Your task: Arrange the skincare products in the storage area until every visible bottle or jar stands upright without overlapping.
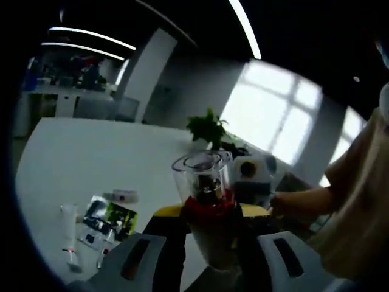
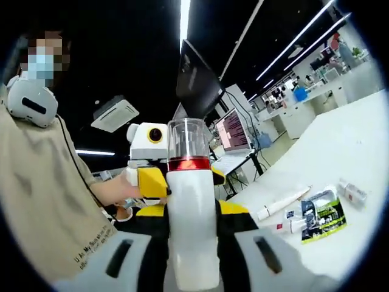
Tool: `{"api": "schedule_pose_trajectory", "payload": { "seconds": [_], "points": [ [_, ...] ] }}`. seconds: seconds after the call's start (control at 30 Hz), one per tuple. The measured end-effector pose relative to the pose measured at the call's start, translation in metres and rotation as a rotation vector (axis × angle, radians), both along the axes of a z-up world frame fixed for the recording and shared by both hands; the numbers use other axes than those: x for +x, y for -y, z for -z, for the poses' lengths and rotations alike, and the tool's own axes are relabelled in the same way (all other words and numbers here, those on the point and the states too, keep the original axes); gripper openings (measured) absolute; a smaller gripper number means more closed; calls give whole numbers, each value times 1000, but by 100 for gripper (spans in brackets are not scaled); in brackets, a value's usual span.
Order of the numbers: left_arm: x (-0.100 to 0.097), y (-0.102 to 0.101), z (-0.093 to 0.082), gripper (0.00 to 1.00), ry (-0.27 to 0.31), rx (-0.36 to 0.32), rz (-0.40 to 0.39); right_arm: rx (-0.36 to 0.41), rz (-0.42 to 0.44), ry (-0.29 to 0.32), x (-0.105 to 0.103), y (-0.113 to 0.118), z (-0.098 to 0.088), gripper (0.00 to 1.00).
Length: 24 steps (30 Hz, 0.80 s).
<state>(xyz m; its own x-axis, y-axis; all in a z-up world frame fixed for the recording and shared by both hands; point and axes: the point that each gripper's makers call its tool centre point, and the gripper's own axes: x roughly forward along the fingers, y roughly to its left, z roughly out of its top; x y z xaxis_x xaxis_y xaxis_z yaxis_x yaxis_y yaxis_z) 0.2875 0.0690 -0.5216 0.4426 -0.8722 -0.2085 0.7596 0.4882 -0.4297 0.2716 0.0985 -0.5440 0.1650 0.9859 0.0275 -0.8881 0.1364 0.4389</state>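
Note:
A white bottle with a red ring and a clear cap is held up in the air, above the white table. My right gripper is shut on its white body. My left gripper is shut on the same bottle just below the red ring; its yellow finger shows beside the ring in the right gripper view. On the table lie a white tube, a green and black sachet, a small bottle on its side and a thin small tube.
A person in a beige shirt stands close behind the grippers, a hand on the right one. A potted plant stands at the table's far edge. Screens and desks lie beyond.

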Motion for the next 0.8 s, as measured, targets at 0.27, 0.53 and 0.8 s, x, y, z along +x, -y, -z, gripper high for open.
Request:
{"api": "schedule_pose_trajectory", "payload": {
  "seconds": [0.27, 0.53, 0.8],
  "points": [
    [10, 19, 2, 28, 33, 28, -40, -92, 90, 96, 14, 19, 4, 32],
    [14, 29, 9, 28, 83, 141, -60, -183, 163, 176, 23, 29, 12, 32],
    [16, 29, 19, 28, 100, 219, -99, -215, 251, 195, 27, 31, 23, 33]
  ]
}}
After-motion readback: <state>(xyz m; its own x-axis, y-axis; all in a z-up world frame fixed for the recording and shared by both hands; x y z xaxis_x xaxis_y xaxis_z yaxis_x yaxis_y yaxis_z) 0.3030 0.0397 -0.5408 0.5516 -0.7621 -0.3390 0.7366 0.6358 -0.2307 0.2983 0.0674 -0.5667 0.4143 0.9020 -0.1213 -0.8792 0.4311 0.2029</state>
